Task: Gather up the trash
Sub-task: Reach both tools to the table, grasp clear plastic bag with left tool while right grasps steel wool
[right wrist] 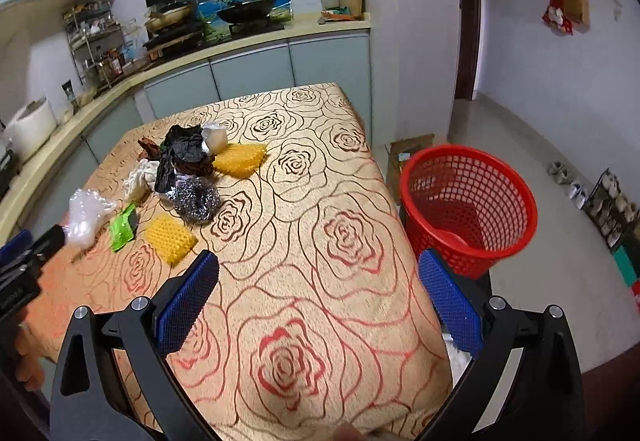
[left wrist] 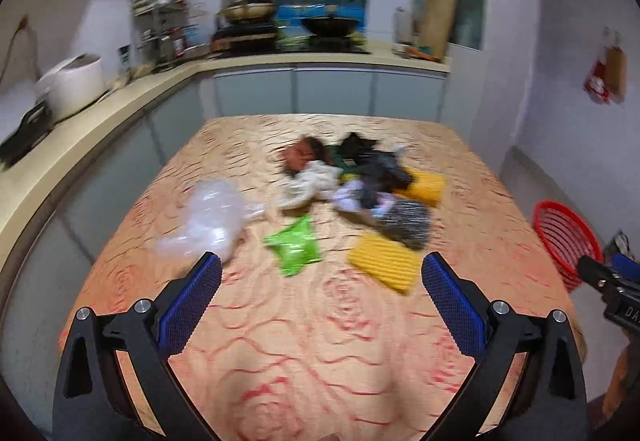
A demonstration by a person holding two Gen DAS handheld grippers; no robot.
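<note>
both grippers hang above the near end of the surface (right wrist: 320, 201), which wears a rose-patterned cloth, and nothing has been picked up yet. the left gripper (left wrist: 320, 277) has its jaws spread wide and empty; the right gripper (right wrist: 318, 275) likewise, wide apart with nothing between the blue pads.

the trash lies in a loose heap toward the far half of the surface. taking the steel wool ball (right wrist: 197, 197) as the landmark: a yellow sponge (right wrist: 170, 237) sits just in front of it, a green wrapper (right wrist: 122, 227) to its left, a clear plastic bag (right wrist: 86, 215) further left still, and crumpled black plastic (right wrist: 182, 153) rests against its far side, with a second yellow sponge (right wrist: 240, 157) and a grey-white scrap beyond. a whitish rag lies left of the black plastic; the left wrist view is motion-blurred, so what the brown lump at the back is cannot be told.

the red basket (right wrist: 468, 201) stands on the floor off the right edge of the surface, well apart from the steel wool, seemingly the bin.

a sensible start is probably the near sponge or the wrapper: each lies alone, so the jaws can straddle it without dragging neighbours. the wrapper is flat; pinch a raised corner. the soft cloth may bunch if the tips press down. the path to the basket looks unobstructed.
</note>
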